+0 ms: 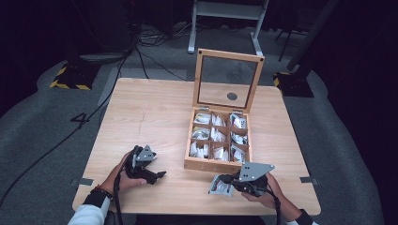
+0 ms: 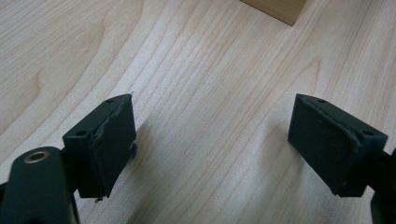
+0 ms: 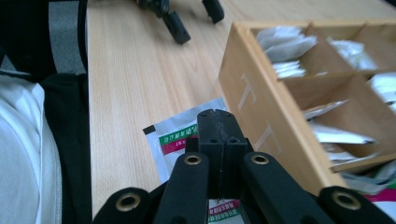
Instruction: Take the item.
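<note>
The right gripper (image 1: 224, 183) is sitting low over the near edge of the surface (image 1: 145, 112), its jaws pressed together on a sachet (image 1: 220, 185). In the right gripper view the sachet (image 3: 180, 135) is a white packet with a green and red label, and it is lying flat against the wood, just beside the front wall of the box (image 3: 261, 121); the closed jaws are covering its middle, and the packet is sticking out on both sides of them.

The left gripper (image 1: 157, 176) is resting on the surface near the person's left hand (image 1: 123, 174), well apart from the sachet and a little to the left of the box. Its jaws are standing apart with nothing between them; in the left gripper view bare wood is showing between the two pads (image 2: 114, 144), and a corner of the box (image 2: 275, 7) is peeking in at the top.

The box (image 1: 217, 165) is standing in the middle of the surface, between the grippers and the far edge. It is wooden, divided into nine compartments in three rows of three, and each is holding more white sachets (image 1: 217, 136), some upright and some leaning. Its lid (image 1: 228, 79), a wooden frame with a clear pane, is standing open and upright at the back.

Nothing is lying between the held sachet and the front of the box. Beyond the surface, cables (image 1: 141, 51) are trailing across the grey floor (image 1: 42, 126), and the legs of a metal stand (image 1: 225, 18) are rising behind the lid.
</note>
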